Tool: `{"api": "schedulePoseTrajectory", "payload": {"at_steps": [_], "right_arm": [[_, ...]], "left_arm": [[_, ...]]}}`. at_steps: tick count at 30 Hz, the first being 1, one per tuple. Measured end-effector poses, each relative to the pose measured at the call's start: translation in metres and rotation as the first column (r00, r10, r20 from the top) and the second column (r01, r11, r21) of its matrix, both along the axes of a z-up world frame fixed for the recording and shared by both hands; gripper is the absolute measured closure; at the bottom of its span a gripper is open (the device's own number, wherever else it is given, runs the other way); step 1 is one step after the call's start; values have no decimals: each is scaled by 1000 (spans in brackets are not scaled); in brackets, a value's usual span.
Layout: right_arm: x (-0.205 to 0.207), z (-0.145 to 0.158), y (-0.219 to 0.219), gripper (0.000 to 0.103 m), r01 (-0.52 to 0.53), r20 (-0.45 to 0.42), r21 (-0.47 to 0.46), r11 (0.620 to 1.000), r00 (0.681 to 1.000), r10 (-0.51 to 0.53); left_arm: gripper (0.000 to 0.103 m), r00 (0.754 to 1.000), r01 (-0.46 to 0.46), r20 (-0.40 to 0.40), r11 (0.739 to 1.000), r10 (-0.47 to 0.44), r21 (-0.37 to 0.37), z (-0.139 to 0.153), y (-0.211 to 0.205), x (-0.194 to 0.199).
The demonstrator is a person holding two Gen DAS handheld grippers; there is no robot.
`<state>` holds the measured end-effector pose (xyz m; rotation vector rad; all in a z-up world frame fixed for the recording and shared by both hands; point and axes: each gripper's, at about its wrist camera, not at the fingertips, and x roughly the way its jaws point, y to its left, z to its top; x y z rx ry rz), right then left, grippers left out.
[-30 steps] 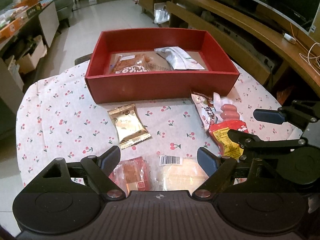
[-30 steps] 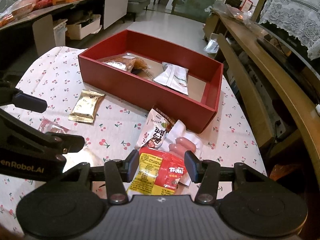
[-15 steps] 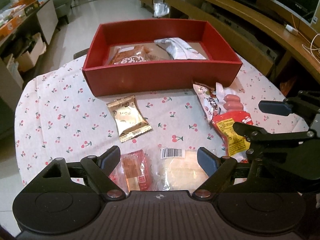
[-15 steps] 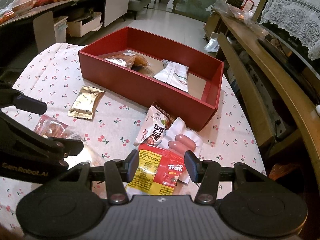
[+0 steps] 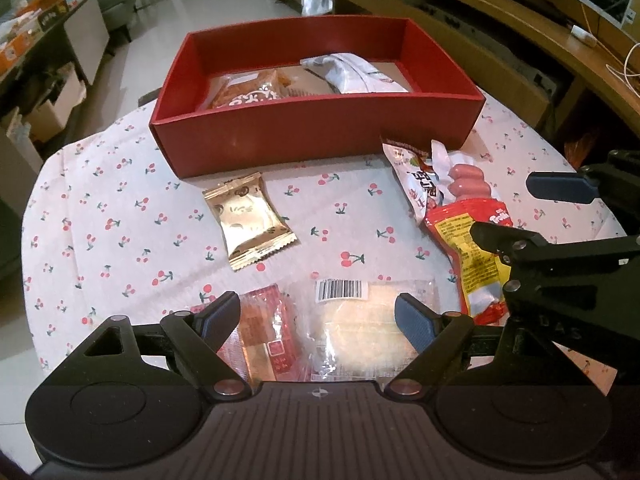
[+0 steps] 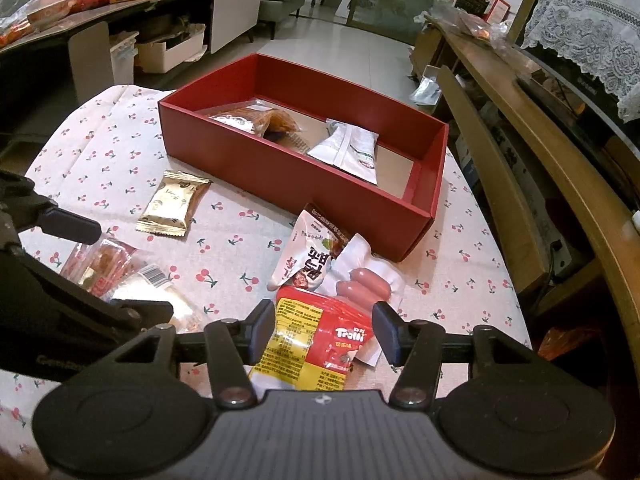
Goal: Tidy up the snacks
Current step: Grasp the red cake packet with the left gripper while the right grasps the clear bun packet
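Red Trolli packet (image 6: 316, 344) half-hidden behind right tool (image 6: 324, 330)

Round worktop (image 5: 100, 200) under cherry-print cloth, bearing a red box (image 5: 312, 136) at the far side, a gold packet (image 5: 250, 220) just before it, a sausage pack (image 5: 464, 184), Trolli bag (image 6: 316, 344), pink wrapper (image 5: 268, 328) and clear bun pack (image 5: 360, 328) nearer.

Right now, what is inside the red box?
The red box holds two packets: an orange-brown snack bag toward its left end and a white pouch near the middle. Bare cardboard floor shows at the right end. Whatever lies under the packets is covered.
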<state>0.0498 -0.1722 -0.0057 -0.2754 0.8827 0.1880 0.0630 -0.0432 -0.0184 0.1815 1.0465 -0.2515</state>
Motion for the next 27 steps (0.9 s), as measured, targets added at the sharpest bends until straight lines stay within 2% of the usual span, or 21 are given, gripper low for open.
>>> {"api": "schedulePoseTrajectory", "payload": {"at_steps": [11,20,22,27], "right_arm": [[3,-2,-6,35,17,-7,0,1000,1000,-17],[9,3,-23,34,74,-8,42,996,997,-73],[9,4,-26,34,79,-10,49,996,997,-79],[8,3,-28,34,78,-18,60,995,997,-77]], "left_arm": [[10,1000,-6,-4,1000,6,-3,-2,1,1],[4,998,-40,-48,998,38,-49,-9,3,11],[0,997,-44,-60,998,41,-55,-12,0,14],[0,998,-26,-61,998,23,-51,-15,-4,13]]}}
